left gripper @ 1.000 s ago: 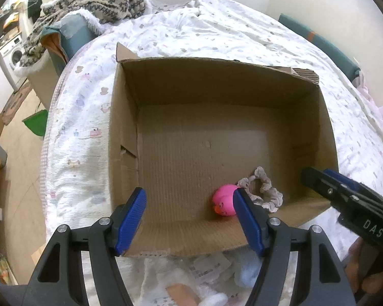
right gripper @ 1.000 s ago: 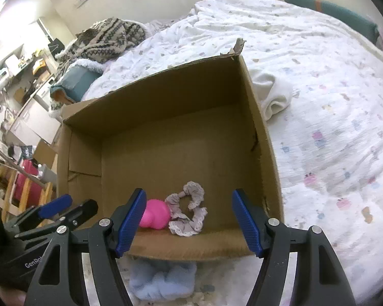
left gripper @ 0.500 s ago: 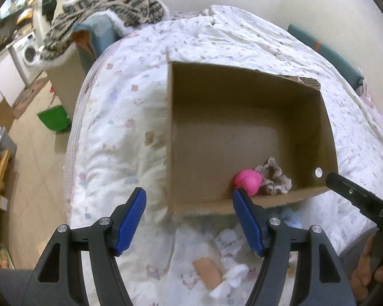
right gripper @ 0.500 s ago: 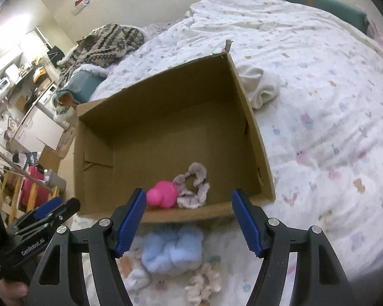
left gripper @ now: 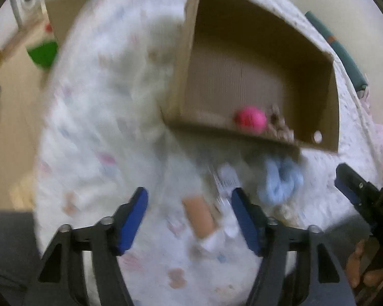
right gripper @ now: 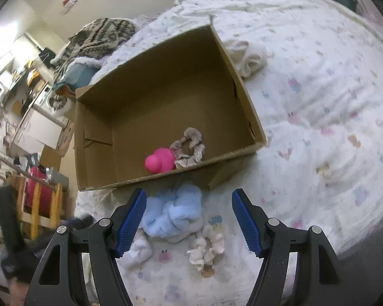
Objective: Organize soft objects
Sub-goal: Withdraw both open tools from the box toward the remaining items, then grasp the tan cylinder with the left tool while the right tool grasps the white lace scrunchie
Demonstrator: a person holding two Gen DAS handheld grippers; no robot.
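Note:
An open cardboard box point(right gripper: 245, 94) lies on the bed and holds a pink soft toy point(right gripper: 158, 162) and a beige scrunchie point(right gripper: 190, 148) near its front wall. In front of the box lie a fluffy light blue item point(right gripper: 175, 211), a cream scrunchie point(right gripper: 208, 248) and a small white cloth piece point(right gripper: 138, 252). My right gripper point(right gripper: 189, 221) is open and empty above the blue item. My left gripper point(left gripper: 189, 219) is open and empty over the bedsheet in front of the box point(left gripper: 181, 58); that view is blurred. A tan flat piece point(left gripper: 199, 215) lies between its fingers.
The bed has a white patterned sheet point(right gripper: 319, 107). A white cloth point(right gripper: 247, 56) lies right of the box. A knitted blanket point(right gripper: 99, 35) sits at the bed's far left. The floor and furniture point(right gripper: 35, 193) are off the bed's left edge.
Both grippers have pulled back from the box toward the bed's near edge. The loose items in front of the box have come into view. The left view is now blurred by motion.

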